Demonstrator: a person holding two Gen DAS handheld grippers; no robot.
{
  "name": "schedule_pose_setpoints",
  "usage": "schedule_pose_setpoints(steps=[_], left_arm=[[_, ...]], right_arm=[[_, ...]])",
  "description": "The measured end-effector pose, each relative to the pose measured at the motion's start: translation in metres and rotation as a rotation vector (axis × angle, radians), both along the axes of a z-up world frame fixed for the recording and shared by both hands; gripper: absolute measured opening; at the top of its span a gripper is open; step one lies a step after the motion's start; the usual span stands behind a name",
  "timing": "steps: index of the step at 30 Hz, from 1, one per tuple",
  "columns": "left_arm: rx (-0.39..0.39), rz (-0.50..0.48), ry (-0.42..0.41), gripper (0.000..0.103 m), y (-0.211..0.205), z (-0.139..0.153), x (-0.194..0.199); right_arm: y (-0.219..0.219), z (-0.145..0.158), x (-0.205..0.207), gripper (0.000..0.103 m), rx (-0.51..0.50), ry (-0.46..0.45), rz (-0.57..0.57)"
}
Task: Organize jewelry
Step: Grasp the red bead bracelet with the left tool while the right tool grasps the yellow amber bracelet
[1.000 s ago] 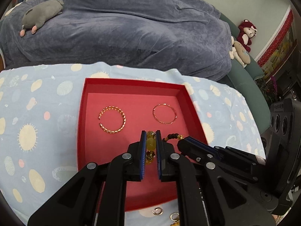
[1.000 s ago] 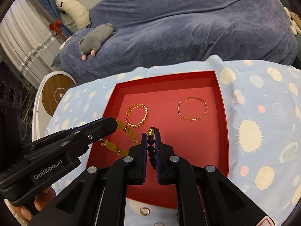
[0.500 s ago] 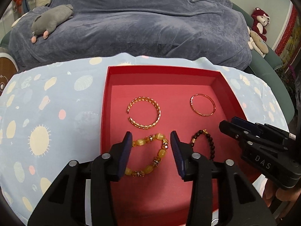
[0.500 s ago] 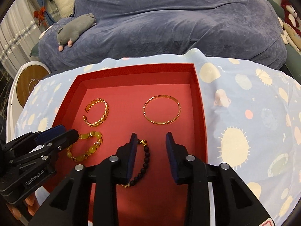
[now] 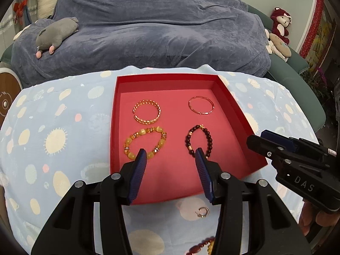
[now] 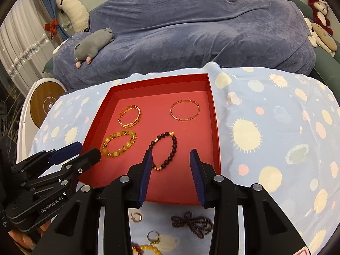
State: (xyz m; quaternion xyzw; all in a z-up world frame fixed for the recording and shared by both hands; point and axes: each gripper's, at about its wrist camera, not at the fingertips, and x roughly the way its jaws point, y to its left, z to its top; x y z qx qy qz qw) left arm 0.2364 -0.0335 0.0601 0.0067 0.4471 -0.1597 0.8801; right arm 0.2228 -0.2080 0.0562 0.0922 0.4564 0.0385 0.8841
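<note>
Left wrist view: the yellow bead bracelet (image 5: 145, 142) lies in the red tray (image 5: 240, 114) just beyond my left gripper (image 5: 171, 156), fingers spread and empty. The dark bead bracelet (image 6: 164, 152) sits ahead of my right gripper (image 6: 171, 158), also open; I judge both laid flat for tidy spacing.

Black gripper (image 5: 171, 156), ribbed blue pads (image 5: 138, 172)

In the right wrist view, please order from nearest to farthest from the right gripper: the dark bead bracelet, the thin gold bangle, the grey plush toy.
From the right gripper:
1. Dark bead bracelet, in the tray, by the jaws.
2. Thin gold bangle, tray's far right.
3. Grey plush toy, on the blue sofa cover, far left.
</note>
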Motion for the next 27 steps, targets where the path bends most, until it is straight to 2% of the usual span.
schedule_pose_setpoints(steps=[8,16,21,27], left_arm=[[0.012,0.002,0.019,0.047,0.010,-0.006,-0.061],[0.017,0.011,0.093,0.047,0.014,-0.034,-0.110],[0.050,-0.009,0.113,0.047,0.005,-0.052,-0.125],[0.076,-0.020,0.135,0.047,-0.003,-0.069,-0.126]], right_arm=[[-0.004,-0.009,-0.064,0.036,-0.030,0.032,-0.022],[-0.009,-0.030,-0.117,0.036,-0.024,0.087,-0.058],[-0.009,-0.042,-0.140,0.036,-0.026,0.111,-0.063],[-0.004,-0.050,-0.151,0.036,-0.018,0.134,-0.057]])
